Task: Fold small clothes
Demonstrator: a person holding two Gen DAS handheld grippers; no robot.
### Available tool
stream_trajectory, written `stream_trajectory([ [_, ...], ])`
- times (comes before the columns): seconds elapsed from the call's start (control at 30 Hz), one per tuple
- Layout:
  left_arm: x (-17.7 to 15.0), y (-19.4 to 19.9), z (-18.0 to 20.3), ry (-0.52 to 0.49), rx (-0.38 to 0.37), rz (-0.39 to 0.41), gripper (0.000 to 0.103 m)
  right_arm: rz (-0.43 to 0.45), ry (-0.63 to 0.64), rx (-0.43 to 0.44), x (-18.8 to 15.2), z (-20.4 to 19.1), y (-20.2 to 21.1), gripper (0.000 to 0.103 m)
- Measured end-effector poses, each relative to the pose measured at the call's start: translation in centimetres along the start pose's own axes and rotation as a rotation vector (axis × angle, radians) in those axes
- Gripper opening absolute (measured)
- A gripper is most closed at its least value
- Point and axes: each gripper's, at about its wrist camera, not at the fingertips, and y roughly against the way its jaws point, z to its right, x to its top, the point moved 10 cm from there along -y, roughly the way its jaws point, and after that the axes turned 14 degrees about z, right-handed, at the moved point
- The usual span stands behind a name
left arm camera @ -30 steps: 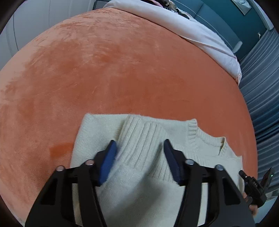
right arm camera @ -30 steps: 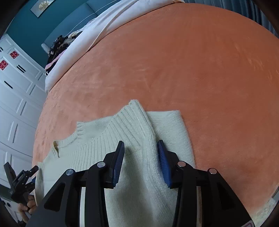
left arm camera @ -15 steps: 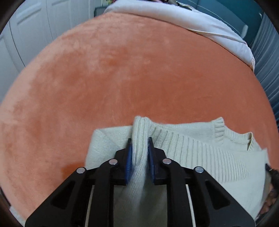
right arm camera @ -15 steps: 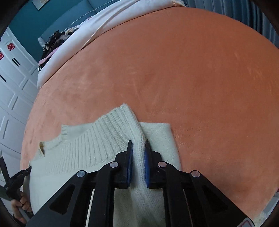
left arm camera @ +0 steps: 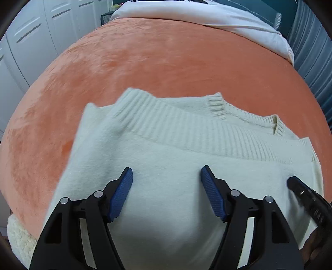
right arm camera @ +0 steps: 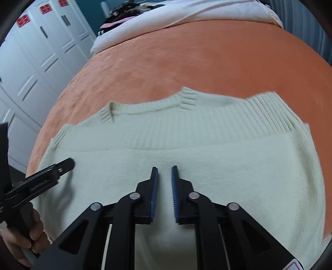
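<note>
A cream knit sweater (left arm camera: 166, 149) lies on the orange bed cover (left arm camera: 166, 62), its lower half folded up so the ribbed hem lies just below the neckline. It also shows in the right wrist view (right arm camera: 186, 145). My left gripper (left arm camera: 167, 176) is open and empty above the folded body. My right gripper (right arm camera: 165, 169) hovers over the middle of the sweater with its jaws a narrow gap apart and nothing between them. The right gripper's tip (left arm camera: 298, 187) shows in the left wrist view, and the left gripper (right arm camera: 51, 172) in the right wrist view.
A white duvet (left arm camera: 207, 14) lies at the far end of the bed. White wardrobe doors (right arm camera: 31, 62) stand to the left and blue curtains (left arm camera: 315, 52) to the right. A fluffy white trim (left arm camera: 18, 243) hangs at the bed's near left edge.
Both grippers were shut on the sweater's hem corners half a second ago. They have let go and drawn back; the hem now lies flat near the neckline. The left opened wide, the right slightly.
</note>
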Motion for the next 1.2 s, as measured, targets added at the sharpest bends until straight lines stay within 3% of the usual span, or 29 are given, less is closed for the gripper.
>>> stream_trajectory([
  [0.1, -0.4, 0.4, -1.3, -0.002, 0.013, -0.011, 0.067, 0.031, -0.118, -0.032, 0.0, 4.8, 2.2, 0.0],
  [0.23, -0.7, 0.6, -1.6, -0.02, 0.032, -0.007, 0.067, 0.07, -0.179, -0.169, 0.0, 10.0, 5.3, 0.0],
  [0.3, -0.9, 0.9, -1.6, -0.017, 0.04, -0.011, 0.067, 0.082, -0.229, -0.19, -0.5, 11.9, 6.8, 0.0],
  [0.4, -1.0, 1.2, -1.9, -0.007, 0.04, -0.021, 0.068, 0.112, -0.24, -0.195, -0.5, 12.4, 8.7, 0.0],
  [0.5, -1.5, 1.7, -2.1, -0.012, 0.047, -0.019, 0.068, 0.136, -0.161, -0.197, -0.4, 10.9, 10.3, 0.008],
  [0.57, -1.7, 1.9, -2.1, -0.022, 0.053, -0.014, 0.068, 0.107, -0.111, -0.196, -1.1, 10.2, 10.1, 0.009],
  [0.67, -1.9, 2.1, -2.0, -0.024, 0.063, -0.013, 0.069, 0.012, -0.127, -0.235, -3.5, 11.9, 8.4, 0.0],
  [0.77, -2.1, 2.4, -1.9, -0.028, 0.07, -0.017, 0.069, 0.036, -0.188, -0.222, -2.9, 12.2, 9.4, 0.0],
  [0.87, -2.3, 2.8, -2.1, -0.021, 0.07, -0.02, 0.069, 0.066, -0.126, -0.234, -1.9, 11.1, 10.8, 0.0],
  [1.0, -2.7, 3.4, -2.3, -0.021, 0.073, -0.016, 0.069, -0.009, -0.114, -0.271, -3.7, 12.5, 9.9, 0.0],
  [1.1, -3.0, 4.7, -2.9, -0.007, 0.062, -0.015, 0.069, 0.03, -0.18, -0.24, -3.4, 12.2, 11.5, 0.0],
  [1.2, -4.0, 6.2, -4.7, 0.021, 0.06, -0.016, 0.069, 0.041, -0.135, -0.259, -3.4, 11.8, 12.4, 0.0],
])
